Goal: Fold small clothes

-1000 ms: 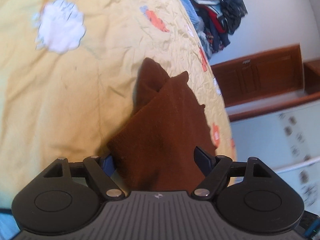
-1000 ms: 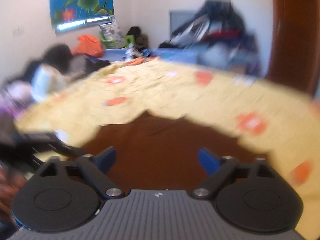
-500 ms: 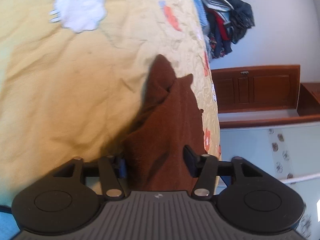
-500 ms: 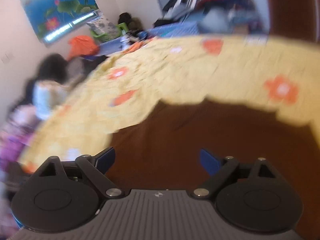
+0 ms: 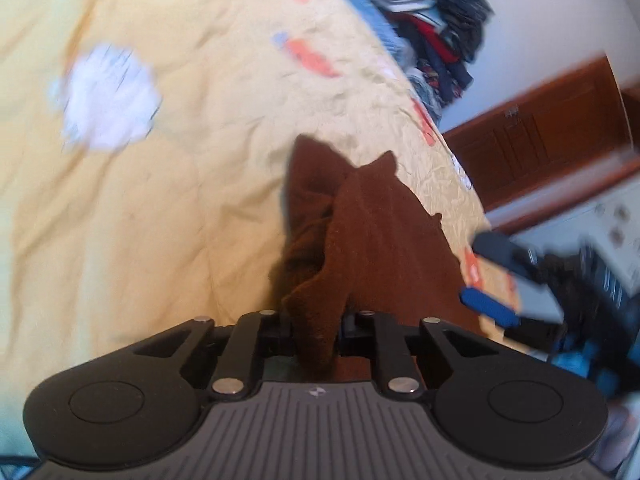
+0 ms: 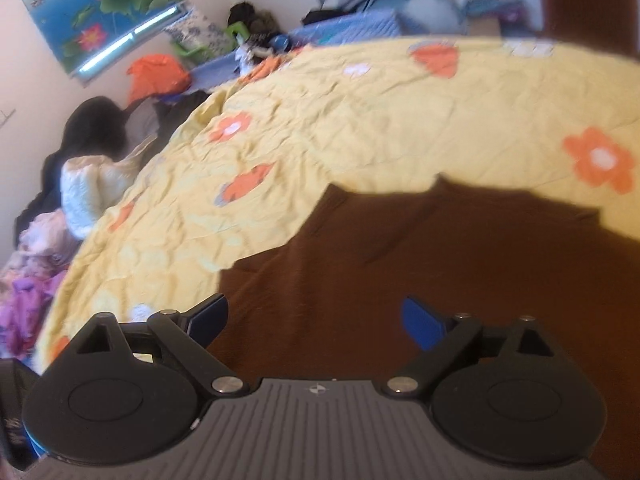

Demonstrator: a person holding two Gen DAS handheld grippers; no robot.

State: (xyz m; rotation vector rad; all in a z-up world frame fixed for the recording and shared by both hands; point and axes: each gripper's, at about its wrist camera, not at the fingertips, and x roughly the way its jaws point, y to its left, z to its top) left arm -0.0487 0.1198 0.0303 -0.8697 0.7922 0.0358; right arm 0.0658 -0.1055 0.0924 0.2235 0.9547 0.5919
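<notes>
A small brown garment (image 5: 372, 240) lies on the yellow flowered bedspread (image 5: 180, 200). My left gripper (image 5: 316, 326) is shut on a bunched edge of the brown garment at its near end. The right gripper shows in the left wrist view (image 5: 492, 276) at the right, blurred, with its blue fingers apart beside the garment. In the right wrist view the brown garment (image 6: 420, 264) spreads flat under my right gripper (image 6: 316, 320), which is open and holds nothing.
A white cloth (image 5: 108, 98) lies on the bedspread at the far left. Piles of clothes (image 5: 432, 32) sit at the bed's far end, and a wooden cabinet (image 5: 540, 140) stands beyond the bed edge. More clothes (image 6: 92, 184) lie left of the bed.
My left gripper has closed from open onto the edge of the brown garment and bunched it. My right gripper has come in low over the garment, still open.
</notes>
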